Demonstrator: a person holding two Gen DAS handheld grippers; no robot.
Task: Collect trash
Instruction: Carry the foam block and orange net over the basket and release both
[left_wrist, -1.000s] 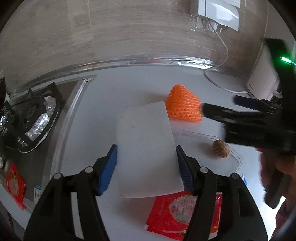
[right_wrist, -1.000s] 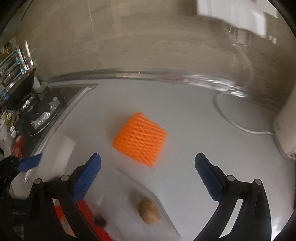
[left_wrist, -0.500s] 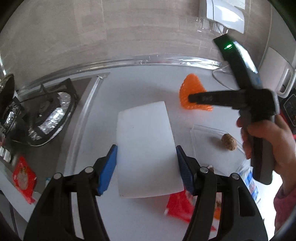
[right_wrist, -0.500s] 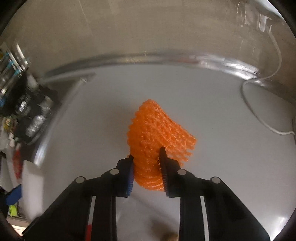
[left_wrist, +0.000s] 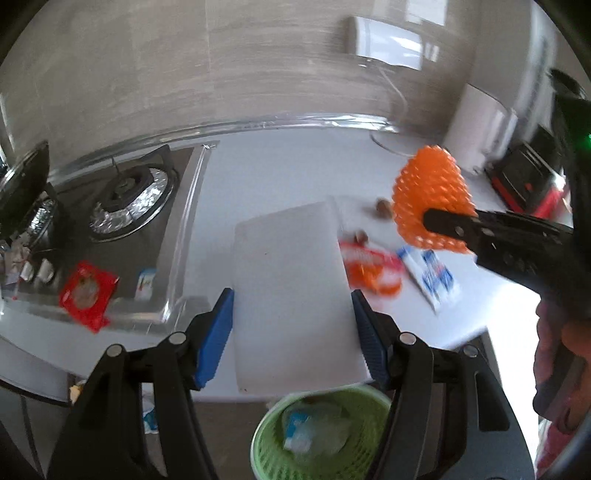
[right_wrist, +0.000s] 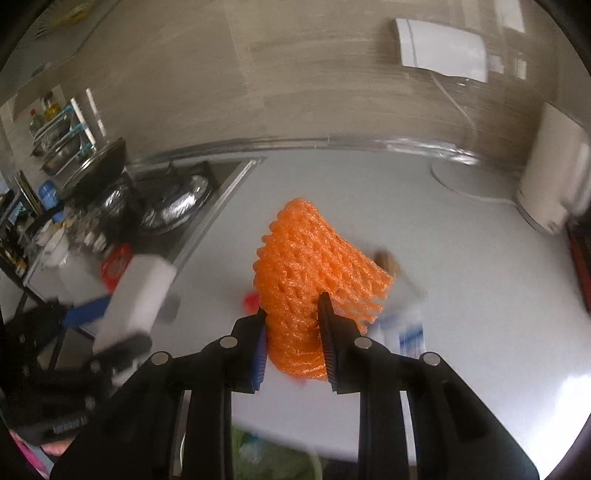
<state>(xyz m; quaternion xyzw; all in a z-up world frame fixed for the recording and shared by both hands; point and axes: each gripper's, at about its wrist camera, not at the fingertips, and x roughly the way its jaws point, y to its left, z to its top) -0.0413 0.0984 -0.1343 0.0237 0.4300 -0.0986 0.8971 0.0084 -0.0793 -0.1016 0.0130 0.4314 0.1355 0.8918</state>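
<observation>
1. Lifted off the counter (left_wrist: 280, 173) since a second ago, both grippers now hover near the green bin (left_wrist: 321, 428).
2. Right gripper (right_wrist: 291, 328), jaws just closed, clamps the orange foam net (right_wrist: 314, 266); left gripper (left_wrist: 291, 332) clamps the white foam board (left_wrist: 291, 280).
3. Risk: the springy net could slip free short of the bin.

Bright, soft daylight, both views smeared by motion.
Fisheye bends the edges; the white counter (left_wrist: 280, 173) glares; wall streaked with blur.
</observation>
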